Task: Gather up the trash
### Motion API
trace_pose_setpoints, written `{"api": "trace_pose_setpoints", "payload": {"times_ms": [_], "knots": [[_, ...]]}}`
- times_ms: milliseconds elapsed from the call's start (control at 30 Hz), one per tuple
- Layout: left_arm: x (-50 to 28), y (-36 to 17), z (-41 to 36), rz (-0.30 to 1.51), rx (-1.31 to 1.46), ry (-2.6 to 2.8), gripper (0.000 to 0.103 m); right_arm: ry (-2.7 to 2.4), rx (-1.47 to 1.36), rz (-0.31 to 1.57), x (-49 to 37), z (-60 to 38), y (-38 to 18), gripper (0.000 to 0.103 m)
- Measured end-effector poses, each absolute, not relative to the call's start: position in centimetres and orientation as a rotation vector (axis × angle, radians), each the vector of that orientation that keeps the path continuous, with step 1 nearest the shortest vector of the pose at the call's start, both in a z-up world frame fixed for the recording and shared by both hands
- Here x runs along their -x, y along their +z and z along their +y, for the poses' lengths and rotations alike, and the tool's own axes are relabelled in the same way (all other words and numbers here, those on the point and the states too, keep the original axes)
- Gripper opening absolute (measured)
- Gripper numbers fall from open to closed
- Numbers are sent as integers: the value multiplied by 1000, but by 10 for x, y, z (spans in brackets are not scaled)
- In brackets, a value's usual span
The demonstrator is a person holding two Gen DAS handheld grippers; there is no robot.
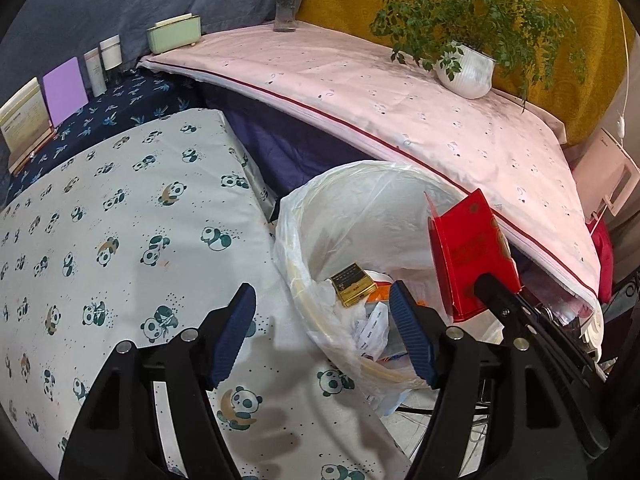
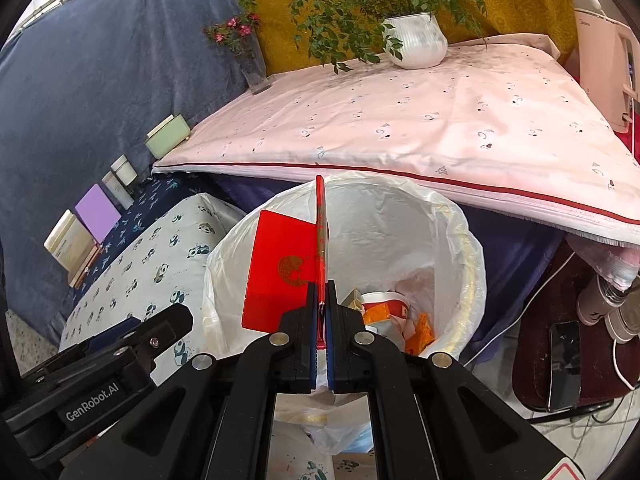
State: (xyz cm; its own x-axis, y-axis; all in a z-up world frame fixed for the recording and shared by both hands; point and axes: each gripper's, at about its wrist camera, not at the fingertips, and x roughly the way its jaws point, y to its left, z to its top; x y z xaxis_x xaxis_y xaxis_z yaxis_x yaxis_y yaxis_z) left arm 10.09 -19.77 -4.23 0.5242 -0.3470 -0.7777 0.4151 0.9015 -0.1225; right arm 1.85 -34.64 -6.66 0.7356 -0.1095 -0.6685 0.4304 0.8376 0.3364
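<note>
A white bin lined with a clear plastic bag (image 1: 360, 216) (image 2: 452, 232) stands between the panda-print surface and the pink-covered table. Inside lie a gold box (image 1: 354, 284), crumpled paper and orange wrappers (image 2: 420, 328). My right gripper (image 2: 320, 292) is shut on a flattened red carton (image 2: 280, 272) and holds it upright over the bin's near rim; the carton also shows in the left wrist view (image 1: 472, 256). My left gripper (image 1: 324, 312) is open and empty, hovering over the bin's left rim.
A panda-print cushion (image 1: 120, 240) lies left of the bin. The pink-covered table (image 2: 400, 128) holds a potted plant (image 2: 416, 40) and a flower vase (image 2: 252, 68). Jars, a purple card and a green box (image 1: 174, 34) line the back. A phone (image 2: 564, 360) lies on a stool at right.
</note>
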Motion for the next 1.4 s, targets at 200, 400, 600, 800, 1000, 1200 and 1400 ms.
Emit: {"api": "trace_pose_setpoints", "payload": {"times_ms": [200, 400, 600, 800, 1000, 1200, 1400], "knots": [[-105, -44, -188, 920, -63, -434, 66, -297, -483, 686, -24, -339, -64, 9], [-106, -45, -181, 917, -54, -416, 72, -297, -470, 680, -27, -334, -62, 11], [-105, -45, -174, 917, -50, -406, 73, -289, -462, 683, -27, -330, -60, 11], [-102, -45, -167, 915, -45, -392, 73, -290, -438, 677, -23, -322, -54, 25], [-99, -41, -159, 904, -44, -379, 74, -277, -414, 676, -20, -316, -48, 33], [-93, -36, -155, 882, -53, -366, 81, -279, -369, 665, -13, -307, -40, 38], [-87, -34, -150, 869, -63, -353, 83, -283, -338, 660, -4, -304, -35, 49]]}}
